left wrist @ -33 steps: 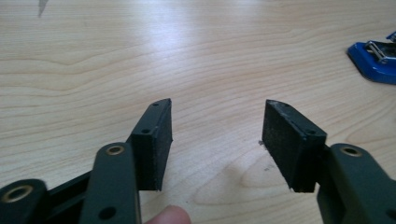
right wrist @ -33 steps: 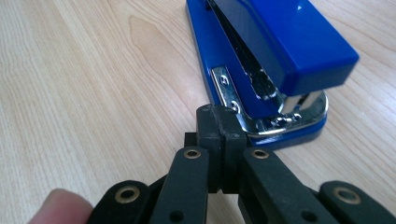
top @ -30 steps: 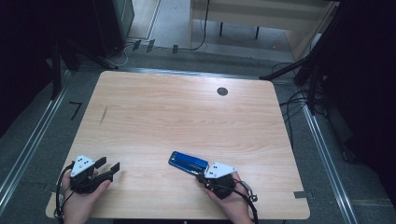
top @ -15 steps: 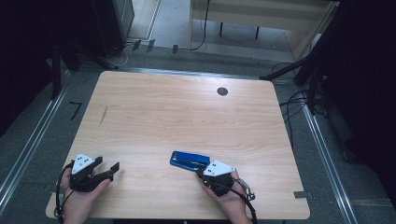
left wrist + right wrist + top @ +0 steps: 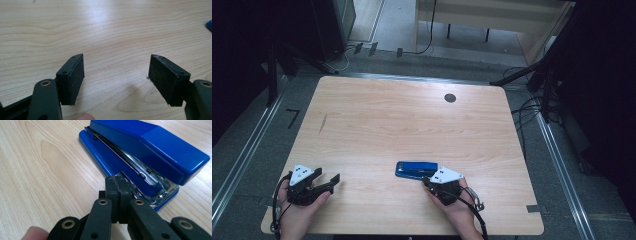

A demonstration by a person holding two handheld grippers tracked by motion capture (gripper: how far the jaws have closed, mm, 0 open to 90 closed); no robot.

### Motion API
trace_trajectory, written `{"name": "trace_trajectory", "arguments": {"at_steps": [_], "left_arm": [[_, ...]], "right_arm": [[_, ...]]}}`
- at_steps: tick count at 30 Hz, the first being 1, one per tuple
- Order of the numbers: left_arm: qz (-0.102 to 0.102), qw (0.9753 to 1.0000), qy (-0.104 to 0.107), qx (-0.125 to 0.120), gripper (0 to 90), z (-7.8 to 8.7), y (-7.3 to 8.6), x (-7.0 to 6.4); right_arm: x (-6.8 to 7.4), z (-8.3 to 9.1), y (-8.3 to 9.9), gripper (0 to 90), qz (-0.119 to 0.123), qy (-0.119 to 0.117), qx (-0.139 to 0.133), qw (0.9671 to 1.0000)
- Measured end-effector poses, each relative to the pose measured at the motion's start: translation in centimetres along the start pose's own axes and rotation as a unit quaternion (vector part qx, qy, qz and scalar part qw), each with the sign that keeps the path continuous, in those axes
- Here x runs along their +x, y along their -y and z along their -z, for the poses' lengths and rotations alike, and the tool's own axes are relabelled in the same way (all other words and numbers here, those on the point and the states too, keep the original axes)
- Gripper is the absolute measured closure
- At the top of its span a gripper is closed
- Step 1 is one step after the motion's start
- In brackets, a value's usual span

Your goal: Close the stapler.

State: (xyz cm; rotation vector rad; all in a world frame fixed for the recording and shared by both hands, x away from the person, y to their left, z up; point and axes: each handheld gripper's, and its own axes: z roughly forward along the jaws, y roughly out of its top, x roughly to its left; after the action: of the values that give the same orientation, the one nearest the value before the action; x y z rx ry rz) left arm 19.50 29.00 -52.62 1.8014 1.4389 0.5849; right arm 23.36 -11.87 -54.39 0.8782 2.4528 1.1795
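stapler (image 5: 140, 152): glossy blue, long and low; top arm over a blue base, chrome staple rail between them, bright metal at the rear hinge end
stapler pose: flat on its base, upright, lengthwise roughly left-right in high view (image 5: 416, 169)
stapler place: on the table (image 5: 412, 125), near the front edge, a bit right of centre; well short of the round black grommet (image 5: 450, 98) near the far edge
right gripper (image 5: 117, 185): jaws pressed together, no gap, tips at the stapler's rear base edge; touching or just short of it, cannot tell; nothing clamped between them
right gripper place: just front-right of the stapler, grey plate almost over its right end in high view (image 5: 430, 178)
right hand (image 5: 457, 205): wrapped around the gripper body, cable trailing toward the table's front edge
left gripper (image 5: 116, 75): jaws wide apart, pads facing each other, bare wood between, holding nothing
left gripper place: well left of the stapler, near the front-left corner in high view (image 5: 328, 181)
left hand (image 5: 299, 210): around the gripper, forearm cut by the frame bottom
cut off: in left gripper view just a blue corner of the stapler at the right edge (image 5: 209, 25)
hidden: stapler's right end partly under the grey plate in high view; underside and far long side unseen
hard to make out: staples in the rail, any lettering on the top arm; short dark mark (image 5: 323, 123) on the wood far left of the stapler, nature unclear
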Motion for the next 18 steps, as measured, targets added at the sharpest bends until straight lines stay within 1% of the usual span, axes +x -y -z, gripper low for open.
{"name": "trace_trajectory", "arguments": {"at_steps": [6, 8, 9, 11, 13, 14, 16, 18], "left_arm": [[0.0, 1.0, -0.001, 0.0, 30.1, -0.1, 0.0, 0.0], [0.0, 1.0, 0.0, 0.001, 30.0, 0.0, 0.0, 0.0], [0.0, 1.0, -0.001, 0.002, 30.0, 0.0, 0.0, 0.0], [0.001, 1.0, 0.0, 0.001, 29.8, 0.0, 0.0, 0.0], [0.002, 1.0, 0.001, 0.0, 29.5, 0.0, 0.0, 0.1], [0.002, 1.0, 0.001, 0.001, 29.4, 0.0, 0.0, 0.1], [0.003, 1.0, 0.003, 0.001, 29.2, 0.0, 0.0, 0.2], [0.004, 1.0, 0.004, 0.002, 28.8, 0.0, 0.0, 0.2]], "right_arm": [[-0.4, -0.2, -0.1, 90.0, -0.013, -0.006, -0.004, 0.9999], [-0.5, -0.2, -0.1, 90.0, -0.013, -0.007, -0.004, 0.9999], [-0.5, -0.2, -0.1, 85.8, -0.014, -0.009, -0.003, 0.9998], [-0.4, -0.1, -0.1, 75.6, -0.019, -0.025, -0.003, 0.9995], [-0.2, 0.2, 0.0, 69.0, -0.012, -0.022, -0.003, 0.9997], [-0.2, 0.5, -0.1, 66.4, -0.011, -0.02, -0.007, 0.9997], [-0.4, 1.3, -0.1, 61.2, -0.017, -0.023, -0.021, 0.9994], [-0.8, 2.4, -0.1, 53.5, -0.024, -0.029, -0.033, 0.9987]]}}
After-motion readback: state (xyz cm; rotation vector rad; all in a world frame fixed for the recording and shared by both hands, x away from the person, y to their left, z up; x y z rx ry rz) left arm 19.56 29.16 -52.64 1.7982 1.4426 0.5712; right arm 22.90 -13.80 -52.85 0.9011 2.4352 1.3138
